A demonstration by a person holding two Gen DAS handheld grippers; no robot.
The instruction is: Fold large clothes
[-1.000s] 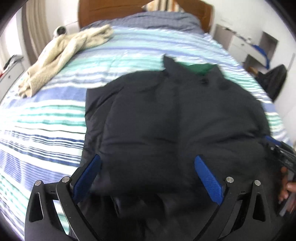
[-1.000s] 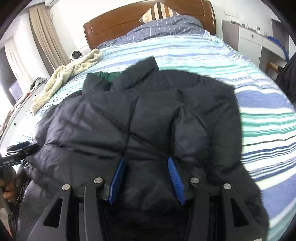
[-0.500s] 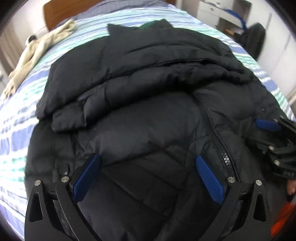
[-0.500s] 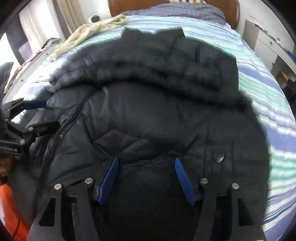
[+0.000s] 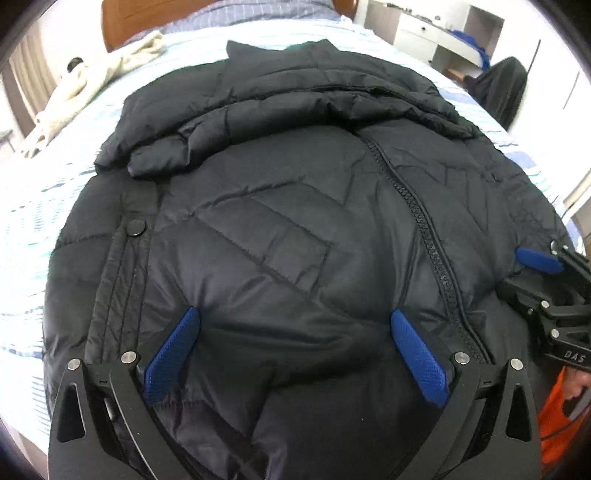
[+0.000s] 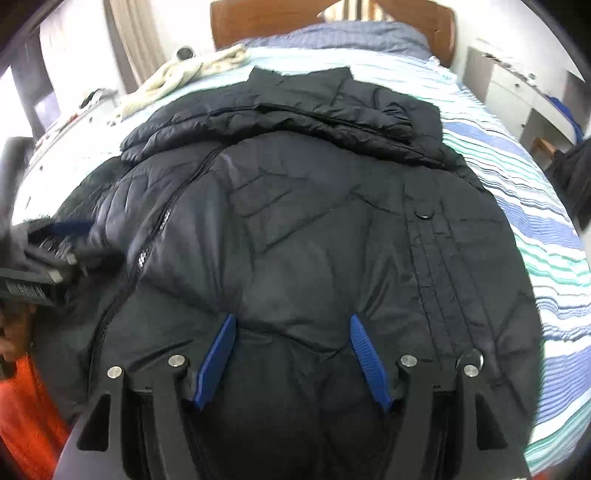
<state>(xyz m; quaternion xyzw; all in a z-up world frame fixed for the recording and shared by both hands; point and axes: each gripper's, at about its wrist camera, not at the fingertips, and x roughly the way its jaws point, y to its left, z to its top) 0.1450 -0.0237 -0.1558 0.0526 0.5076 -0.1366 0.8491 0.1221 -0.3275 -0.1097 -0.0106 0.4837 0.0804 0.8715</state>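
You've got the jacket spread across the striped bed, collar toward the headboard, and its lower half sits folded up over the body, zipper and snap facing you. The sleeves lie bunched across the chest just below the collar.

Your left gripper hangs over the near edge of the fold, jaws wide apart, blue pads not pinching any cloth. Your right gripper is the same story: its jaws have just been opening, and now they stand apart above the fabric, nothing clamped between them. So both hands are free, and the jacket rests on the bed by itself.

By my reading, you're between folds: one fold is laid down and let go, and the bundle is not yet compact. The next move probably calls for fresh grips, one at each side of the near edge or at the two flanks, deep enough to catch both puffy layers together. This padding is thick and slippery, so a shallow pinch will likely take only the top layer and drag the fold open. Bring the sides in evenly, or carry the near edge up to the collar, and keep that towel at the far left out of it.
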